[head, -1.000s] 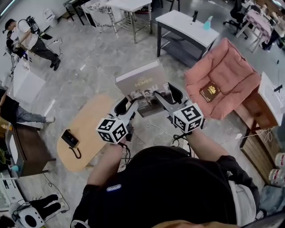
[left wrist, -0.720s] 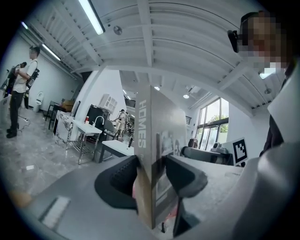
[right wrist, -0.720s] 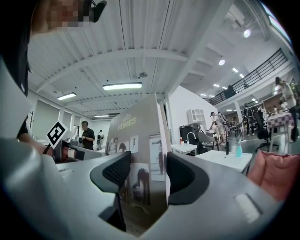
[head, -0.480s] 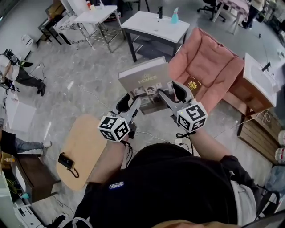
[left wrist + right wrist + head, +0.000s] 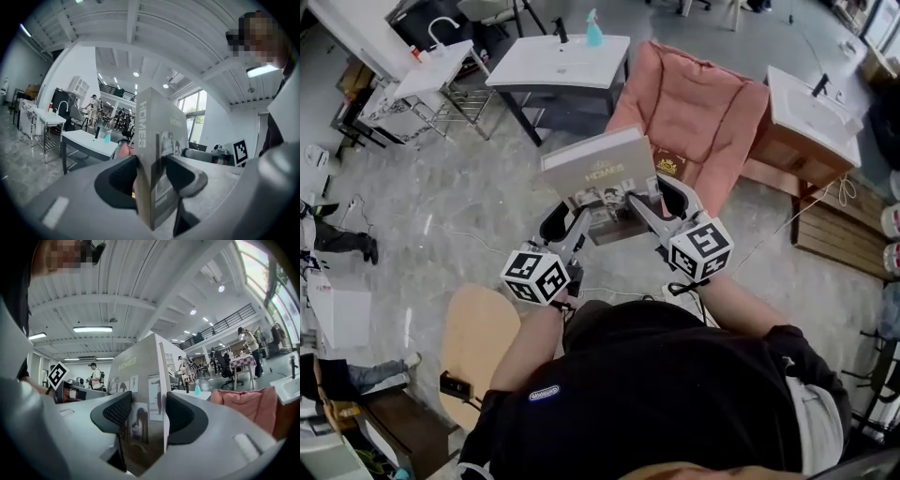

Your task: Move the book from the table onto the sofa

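Two tools carry it. Head view: left tool (image 5: 572, 217) and right tool (image 5: 654, 199) hold the book (image 5: 598, 167) aloft, near the pink sofa (image 5: 698, 98). Left gripper view: jaws pinch its lower edge. Right gripper view: jaws half-closed, clamping it too. Mid-carry, I'd say; next, reach over the seat and lower it flat.

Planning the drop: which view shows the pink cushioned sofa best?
The head view: the pink cushioned sofa shows nearly whole beyond the grey book. The right gripper view catches only one pink edge; the left gripper view, a sliver beside the book.
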Action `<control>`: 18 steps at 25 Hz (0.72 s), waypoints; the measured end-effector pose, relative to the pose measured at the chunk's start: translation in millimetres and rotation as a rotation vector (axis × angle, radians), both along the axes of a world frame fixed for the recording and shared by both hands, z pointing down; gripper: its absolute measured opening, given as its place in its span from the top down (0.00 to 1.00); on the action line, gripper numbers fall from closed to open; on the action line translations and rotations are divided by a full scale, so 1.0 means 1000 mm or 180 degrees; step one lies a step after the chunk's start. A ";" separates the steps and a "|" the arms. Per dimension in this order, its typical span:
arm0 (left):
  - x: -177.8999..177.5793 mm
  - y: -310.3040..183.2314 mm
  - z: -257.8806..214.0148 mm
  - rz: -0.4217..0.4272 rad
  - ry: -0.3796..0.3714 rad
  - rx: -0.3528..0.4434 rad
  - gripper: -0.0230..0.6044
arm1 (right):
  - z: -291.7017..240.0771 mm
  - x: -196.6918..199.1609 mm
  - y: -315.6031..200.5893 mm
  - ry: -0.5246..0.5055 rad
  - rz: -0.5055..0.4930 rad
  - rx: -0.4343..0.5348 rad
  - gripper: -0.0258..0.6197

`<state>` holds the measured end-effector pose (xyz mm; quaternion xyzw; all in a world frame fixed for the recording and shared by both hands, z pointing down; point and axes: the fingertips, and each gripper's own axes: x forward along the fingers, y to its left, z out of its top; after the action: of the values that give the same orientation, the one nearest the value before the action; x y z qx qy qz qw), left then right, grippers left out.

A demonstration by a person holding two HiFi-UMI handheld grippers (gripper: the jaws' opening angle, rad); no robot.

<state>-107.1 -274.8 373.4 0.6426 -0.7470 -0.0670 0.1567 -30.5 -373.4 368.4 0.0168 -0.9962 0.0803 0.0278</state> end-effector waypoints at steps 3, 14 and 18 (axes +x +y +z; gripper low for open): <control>-0.005 -0.025 0.011 0.0137 0.0062 -0.0028 0.66 | 0.013 0.001 -0.021 0.0067 0.0134 -0.0068 0.59; -0.081 -0.074 0.012 0.0846 0.0223 0.0017 0.66 | 0.004 -0.058 -0.052 0.0149 0.0814 0.0032 0.59; -0.103 -0.081 0.022 0.1053 0.0260 -0.0024 0.66 | 0.014 -0.074 -0.051 0.0183 0.1032 -0.0019 0.59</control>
<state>-209.8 -355.4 395.5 0.7529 -0.6244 -0.0636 0.1981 -104.3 -424.7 382.8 0.1796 -0.9790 0.0861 0.0431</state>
